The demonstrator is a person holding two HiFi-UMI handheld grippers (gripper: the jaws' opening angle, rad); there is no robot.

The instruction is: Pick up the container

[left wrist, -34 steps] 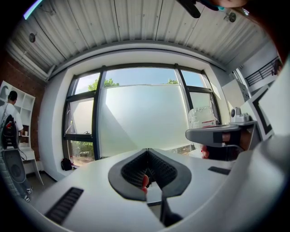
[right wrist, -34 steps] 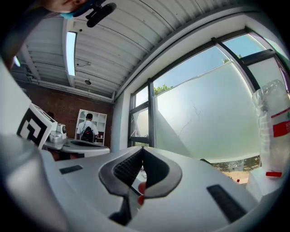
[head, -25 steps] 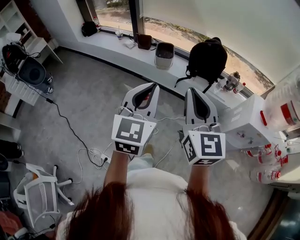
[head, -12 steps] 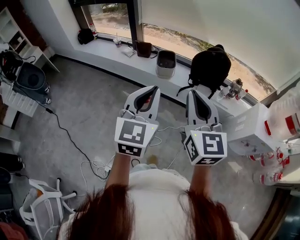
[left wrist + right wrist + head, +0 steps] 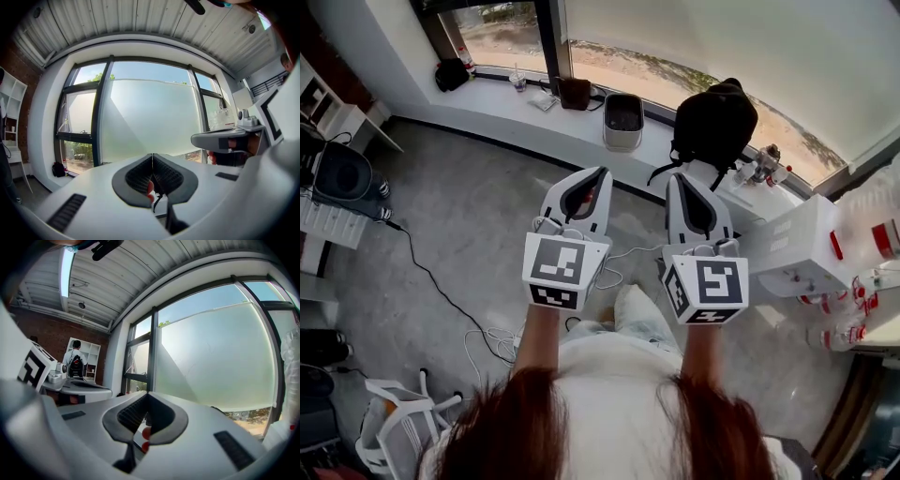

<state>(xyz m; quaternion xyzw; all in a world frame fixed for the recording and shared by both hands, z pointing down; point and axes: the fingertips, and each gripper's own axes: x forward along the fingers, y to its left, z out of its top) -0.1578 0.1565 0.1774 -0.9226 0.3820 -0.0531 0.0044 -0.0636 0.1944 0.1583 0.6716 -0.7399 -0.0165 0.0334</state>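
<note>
Two grippers are held out side by side above a grey floor (image 5: 459, 216), as seen from the camera on the person's head. The left gripper (image 5: 600, 172) is clenched, with nothing between its jaws. The right gripper (image 5: 675, 179) is likewise clenched and empty. Each is topped by a cube with black-and-white square markers.

Several clear containers (image 5: 874, 211) with red clasps are seen at three o'clock, at the far right edge. They are placed beside a white boxy unit (image 5: 792, 246) and well apart from both grippers. Which of them is meant by the task cannot be told.

At twelve o'clock a white bin (image 5: 623, 120) is set on a long window ledge (image 5: 511, 98). At one o'clock a black backpack (image 5: 714, 117) is propped on the same ledge. Cables (image 5: 441, 292) are trailed over the floor at eight o'clock, near a white chair (image 5: 394, 433). Long reddish-brown hair and a white top are seen at six o'clock.
</note>
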